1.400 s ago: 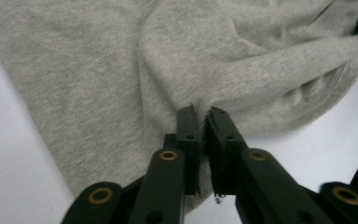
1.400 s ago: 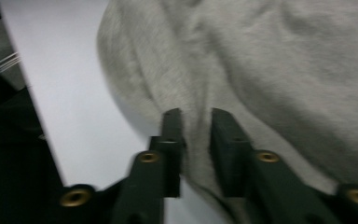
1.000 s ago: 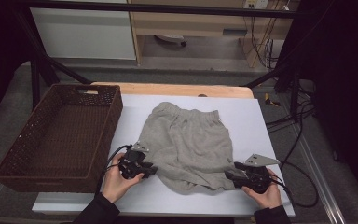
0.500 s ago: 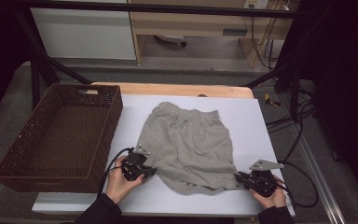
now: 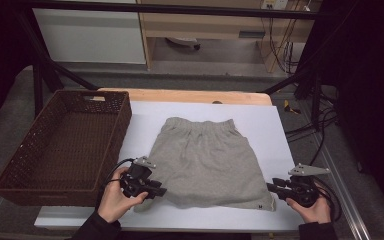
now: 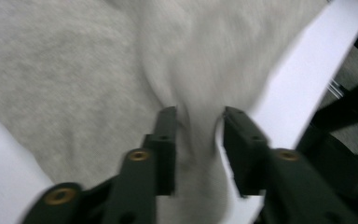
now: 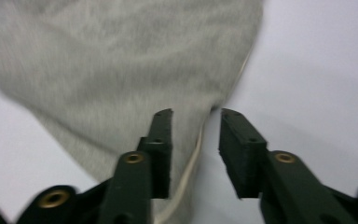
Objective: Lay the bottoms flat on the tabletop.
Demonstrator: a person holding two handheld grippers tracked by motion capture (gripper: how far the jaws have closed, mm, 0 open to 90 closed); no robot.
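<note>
Grey shorts [image 5: 207, 162] lie spread flat on the white table [image 5: 265, 125], elastic waistband toward the far edge and hem toward the person, so the garment's length runs away from the person. The left gripper [image 5: 159, 191], held low in the left hand [image 5: 114, 197], points right at the hem's near left corner; in the left gripper view a ridge of grey cloth [image 6: 198, 135] sits between jaws that have just been opening, loose rather than pinched. The right gripper [image 5: 271, 187], in the right hand [image 5: 312, 207], points left at the near right corner, jaws likewise just parted, hem edge [image 7: 191, 163] between them. A brown wicker basket [image 5: 10, 175] stands left of the shorts
</note>
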